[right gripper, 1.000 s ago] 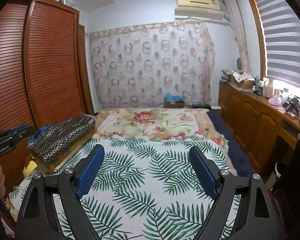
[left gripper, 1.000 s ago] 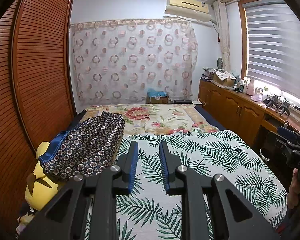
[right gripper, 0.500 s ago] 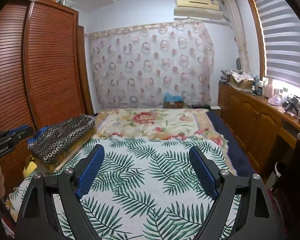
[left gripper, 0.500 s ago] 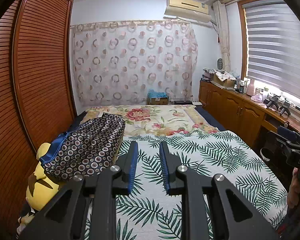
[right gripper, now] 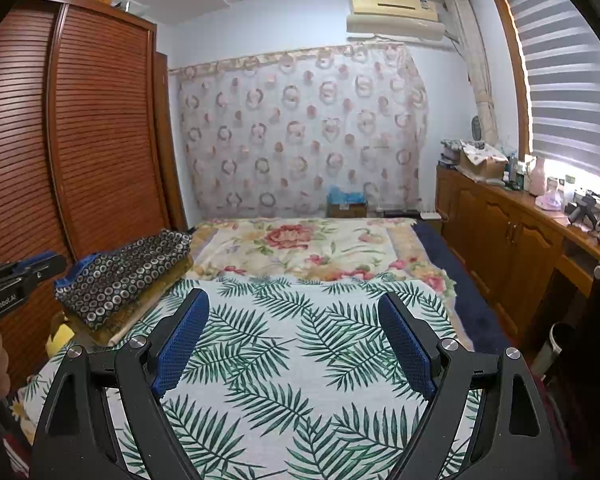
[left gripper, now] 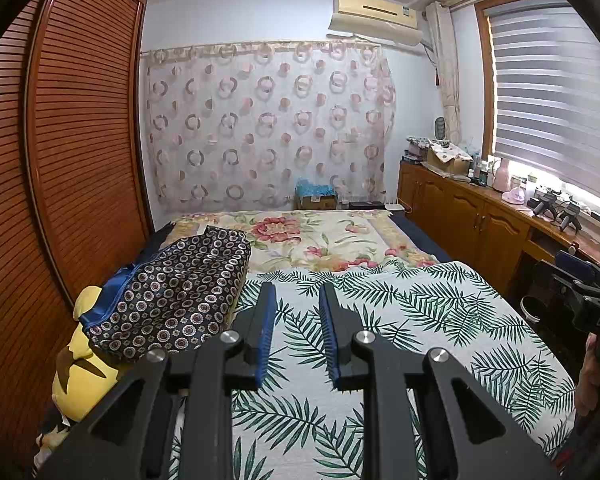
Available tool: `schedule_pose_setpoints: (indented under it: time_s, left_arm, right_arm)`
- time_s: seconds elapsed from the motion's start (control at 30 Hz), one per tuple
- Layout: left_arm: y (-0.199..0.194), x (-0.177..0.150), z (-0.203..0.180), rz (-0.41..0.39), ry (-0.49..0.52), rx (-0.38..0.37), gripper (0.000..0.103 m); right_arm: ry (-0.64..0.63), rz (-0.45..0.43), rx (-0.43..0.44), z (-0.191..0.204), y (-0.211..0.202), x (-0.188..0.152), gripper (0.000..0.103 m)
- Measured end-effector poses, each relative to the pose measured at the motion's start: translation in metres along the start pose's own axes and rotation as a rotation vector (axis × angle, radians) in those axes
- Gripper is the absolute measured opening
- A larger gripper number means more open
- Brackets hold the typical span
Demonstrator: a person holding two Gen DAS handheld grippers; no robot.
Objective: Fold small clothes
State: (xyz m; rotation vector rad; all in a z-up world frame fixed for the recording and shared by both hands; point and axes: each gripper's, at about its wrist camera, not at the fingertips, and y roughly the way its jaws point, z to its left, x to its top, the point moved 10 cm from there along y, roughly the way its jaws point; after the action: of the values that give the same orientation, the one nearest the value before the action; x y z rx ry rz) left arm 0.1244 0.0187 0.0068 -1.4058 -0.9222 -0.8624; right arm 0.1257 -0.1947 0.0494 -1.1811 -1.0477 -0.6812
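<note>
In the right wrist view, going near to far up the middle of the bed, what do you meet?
Right claw, open → palm-leaf sheet → floral blanket → cardboard box → ring-patterned curtain.

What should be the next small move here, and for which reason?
Probably carry the left gripper toward the dark circle-patterned cloth lying at the bed's left edge and open its fingers first. Both grippers hold nothing: the left one's fingers stand close together with a gap, the right gripper is wide open, and the palm-leaf sheet in front of them carries no garment.
</note>
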Motion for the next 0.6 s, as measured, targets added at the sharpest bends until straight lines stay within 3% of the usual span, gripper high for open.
schedule_pose_setpoints:
  time_s: [0.6]
  left_arm:
    - [-0.0005,-0.0006,0.0002,-0.002,0.001,-0.001,0.021]
  right_arm:
    - [0.001,-0.001,0.000,-0.0003,0.0010,-0.0007,0.088]
